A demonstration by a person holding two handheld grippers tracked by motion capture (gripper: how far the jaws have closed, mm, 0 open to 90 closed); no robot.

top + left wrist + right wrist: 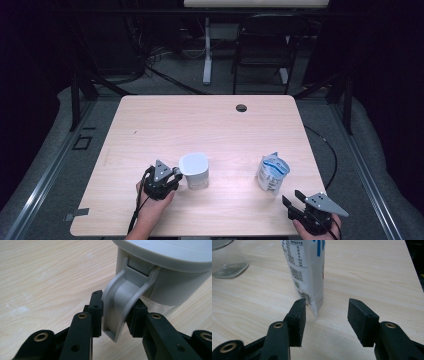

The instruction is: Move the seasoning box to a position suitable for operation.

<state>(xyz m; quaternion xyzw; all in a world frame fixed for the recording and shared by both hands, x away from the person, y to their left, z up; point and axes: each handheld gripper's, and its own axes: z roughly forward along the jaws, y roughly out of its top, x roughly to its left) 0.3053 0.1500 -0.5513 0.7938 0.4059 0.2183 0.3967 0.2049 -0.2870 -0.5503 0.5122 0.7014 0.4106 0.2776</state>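
Nearest the person, at the front edge of the pale wooden surface (150, 120), the right hand-held gripper (294, 202) sits at the right corner with its jaws spread and nothing between the pads. In the right gripper view the white-and-blue carton (308, 270) stands just beyond the pad of the jaw seen at the left; the pad is very close to the carton's lower edge, and I cannot tell if it brushes it. Bare wood lies between the jaws, so nothing blocks the way to the carton.

A little farther in and to the left, the left hand-held gripper (176, 175) is held by a hand (152, 202) at the side of the white jug (195, 170). In the left gripper view its pads (96, 312) pinch the jug's grey curved handle (120, 307) from both sides, the jaws about half spread around it. The jug stands upright near the middle of the front half of the surface, with a flat white lid and a clear lower body.

The carton stands upright well to the right of the jug, its top opened, with printed panels and a code square on its side.

Farther back the surface has a round cable hole (241, 107), and beyond it stand a dark chair (262, 45) and a white table leg (207, 50).
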